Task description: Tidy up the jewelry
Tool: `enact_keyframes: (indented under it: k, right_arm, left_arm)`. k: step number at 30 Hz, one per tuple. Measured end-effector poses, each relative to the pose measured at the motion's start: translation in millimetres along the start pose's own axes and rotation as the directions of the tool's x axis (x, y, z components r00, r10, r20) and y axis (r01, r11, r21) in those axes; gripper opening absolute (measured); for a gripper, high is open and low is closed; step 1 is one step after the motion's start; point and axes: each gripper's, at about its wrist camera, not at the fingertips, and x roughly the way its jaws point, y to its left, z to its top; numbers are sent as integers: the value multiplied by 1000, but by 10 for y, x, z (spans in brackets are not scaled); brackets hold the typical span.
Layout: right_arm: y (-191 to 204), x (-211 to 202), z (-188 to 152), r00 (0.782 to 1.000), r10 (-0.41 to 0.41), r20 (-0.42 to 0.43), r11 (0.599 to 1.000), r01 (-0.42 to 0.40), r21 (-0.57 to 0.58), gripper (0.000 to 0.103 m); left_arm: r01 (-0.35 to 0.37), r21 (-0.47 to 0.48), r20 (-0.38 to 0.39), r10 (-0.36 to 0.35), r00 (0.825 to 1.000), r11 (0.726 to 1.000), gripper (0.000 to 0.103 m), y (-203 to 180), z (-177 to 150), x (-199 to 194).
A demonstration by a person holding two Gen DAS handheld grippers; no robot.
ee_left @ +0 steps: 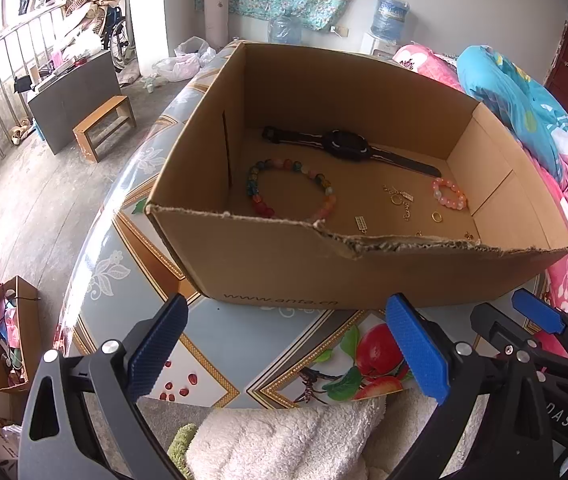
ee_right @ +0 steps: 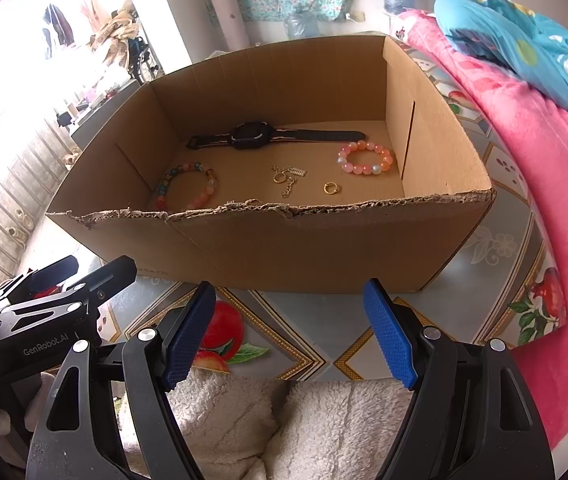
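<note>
A brown cardboard box [ee_left: 284, 264] [ee_right: 324, 248] with a torn front rim stands on the table. Inside it lie a black watch [ee_left: 344, 145] [ee_right: 251, 135], a multicoloured bead bracelet [ee_left: 259, 196] [ee_right: 203, 194], a pink bead bracelet [ee_left: 448, 196] [ee_right: 366, 157], a gold chain with charms [ee_left: 398, 197] [ee_right: 288, 176] and a gold ring [ee_left: 437, 216] [ee_right: 330, 188]. My left gripper [ee_left: 284, 350] hangs open in front of the box, nothing between its blue pads [ee_left: 418, 350]. My right gripper [ee_right: 290, 332] is open too, beside the left one, also short of the box.
The table [ee_left: 219, 332] [ee_right: 496, 280] has a fruit-patterned cover. A pink blanket [ee_right: 544, 160] and a blue pillow [ee_left: 516, 96] lie to the right. White fleece fabric [ee_left: 292, 436] [ee_right: 292, 424] fills the near edge. A small wooden stool [ee_left: 103, 124] stands on the floor at left.
</note>
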Motion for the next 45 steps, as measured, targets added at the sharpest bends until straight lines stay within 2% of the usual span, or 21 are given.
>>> enact_keyframes:
  k: [45]
  right_arm:
    - [44, -35, 46, 1000, 12, 9, 1000, -12, 3, 73]
  left_arm:
    - [-18, -4, -5, 18, 1000, 1000, 97, -25, -51, 28]
